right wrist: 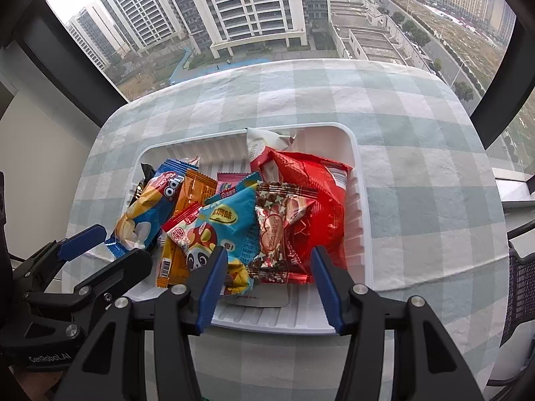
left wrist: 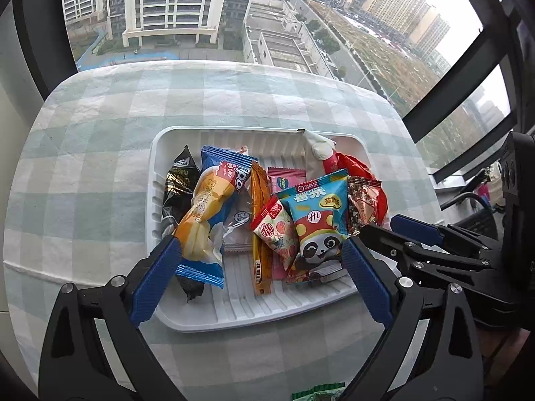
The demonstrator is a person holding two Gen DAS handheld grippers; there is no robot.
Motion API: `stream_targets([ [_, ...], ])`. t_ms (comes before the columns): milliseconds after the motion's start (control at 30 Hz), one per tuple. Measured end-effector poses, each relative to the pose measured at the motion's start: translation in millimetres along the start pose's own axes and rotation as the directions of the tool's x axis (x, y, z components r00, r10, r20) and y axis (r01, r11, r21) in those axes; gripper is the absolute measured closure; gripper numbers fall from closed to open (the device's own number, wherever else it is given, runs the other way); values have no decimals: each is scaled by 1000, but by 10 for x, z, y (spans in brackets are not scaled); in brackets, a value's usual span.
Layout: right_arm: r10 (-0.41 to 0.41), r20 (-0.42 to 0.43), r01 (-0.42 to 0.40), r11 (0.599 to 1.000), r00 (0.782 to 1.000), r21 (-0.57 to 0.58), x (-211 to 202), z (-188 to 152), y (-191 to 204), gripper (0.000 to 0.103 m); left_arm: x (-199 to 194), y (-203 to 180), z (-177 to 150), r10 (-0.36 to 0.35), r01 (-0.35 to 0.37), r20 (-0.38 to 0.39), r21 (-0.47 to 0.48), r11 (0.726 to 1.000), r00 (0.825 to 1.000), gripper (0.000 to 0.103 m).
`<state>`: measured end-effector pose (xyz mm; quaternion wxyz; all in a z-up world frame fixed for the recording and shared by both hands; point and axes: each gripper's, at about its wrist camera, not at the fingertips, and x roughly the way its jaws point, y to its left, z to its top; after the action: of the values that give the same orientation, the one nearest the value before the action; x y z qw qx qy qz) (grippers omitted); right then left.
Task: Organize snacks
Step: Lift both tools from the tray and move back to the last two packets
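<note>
Left gripper [left wrist: 260, 254] wide open, right gripper [right wrist: 267, 260] half open, both empty above snacks [left wrist: 317, 220] in white tray [left wrist: 160, 153].

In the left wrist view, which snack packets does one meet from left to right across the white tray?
Black packet → yellow-and-blue cake packet → long orange packet → blue panda packet → star-patterned packet, all in the white tray.
</note>
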<state>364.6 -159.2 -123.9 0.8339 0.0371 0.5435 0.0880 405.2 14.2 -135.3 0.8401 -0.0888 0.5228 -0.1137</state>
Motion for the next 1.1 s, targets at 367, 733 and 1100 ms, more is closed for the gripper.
stream_targets([
  [367, 65, 74, -67, 997, 995, 28, -498, -296, -79, 36, -637, -10, -467, -60, 59, 94, 14, 998, 994, 1],
  [733, 81, -6, -81, 996, 997, 37, -756, -1400, -224, 30, -967, 39, -1604, -10, 7, 37, 69, 998, 999, 1],
  [1100, 78, -117, -85, 995, 990, -55, -690, -2416, 277, 30, -1060, 212, -2239, -5, -1, -118, -57, 998, 993, 2],
])
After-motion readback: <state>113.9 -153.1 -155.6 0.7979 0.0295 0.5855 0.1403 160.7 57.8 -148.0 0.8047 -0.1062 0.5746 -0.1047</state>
